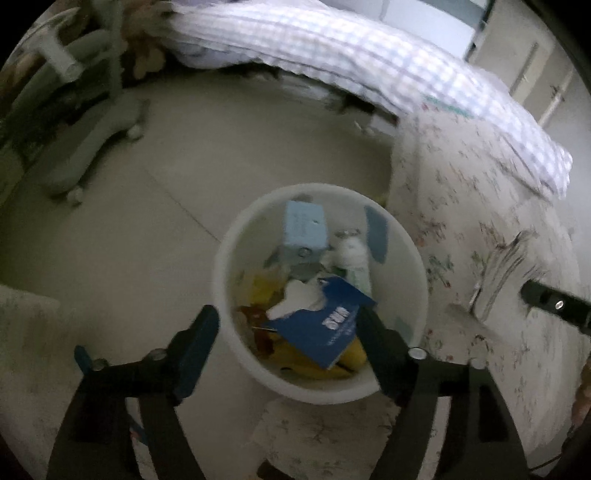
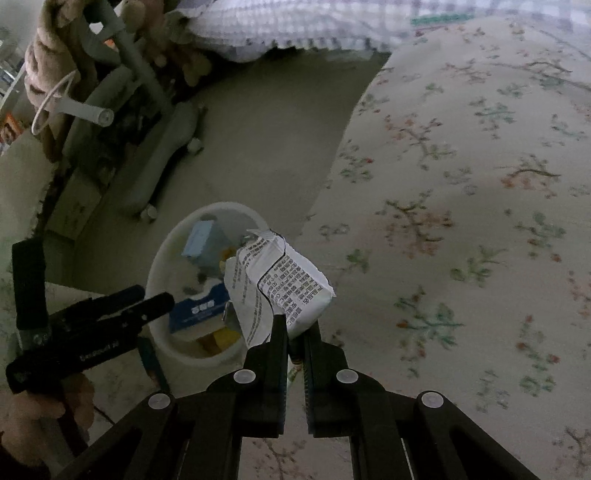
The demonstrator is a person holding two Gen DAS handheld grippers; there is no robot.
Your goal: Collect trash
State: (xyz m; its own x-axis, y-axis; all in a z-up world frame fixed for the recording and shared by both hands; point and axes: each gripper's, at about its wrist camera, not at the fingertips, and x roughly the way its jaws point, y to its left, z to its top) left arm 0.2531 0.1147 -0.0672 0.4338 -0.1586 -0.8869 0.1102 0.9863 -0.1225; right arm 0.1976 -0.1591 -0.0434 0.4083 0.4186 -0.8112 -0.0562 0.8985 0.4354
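Left wrist view: my left gripper (image 1: 286, 332) hangs over the white bin (image 1: 417, 258), jaws spread wide, nothing pinched between them. No earlier view to compare. The dark blue carton (image 1: 321, 328) lies inside the bin near my right-side finger; contact there is unclear. Also in the bin: a light blue box (image 1: 304, 230), white crumpled tissue (image 1: 299, 295), yellow wrappers (image 1: 266, 288). The bin stands on a pale tiled floor (image 1: 147, 229), tight against a bed with a floral sheet (image 1: 480, 206). A checked quilt (image 1: 332, 48) lies along the top. A grey chair base with castors (image 1: 92, 147) sits upper left. Frame is dim and blurred. The tip of my right gripper (image 1: 554, 304) pokes in at the right edge with printed paper beside it.

Right wrist view: my right gripper (image 2: 297, 326) is clamped on a crumpled white wrapper with black print (image 2: 284, 277), jaws nearly together. The wrapper is held up just beside the bin's (image 2: 159, 266) rim, above the sheet's (image 2: 461, 221) edge, not yet in. My left gripper (image 2: 155, 299) shows at left over the bin, my hand (image 2: 40, 410) on its handle. Floor (image 2: 258, 140) runs behind, chair base (image 2: 147, 147) upper left, quilt (image 2: 277, 26) on top.
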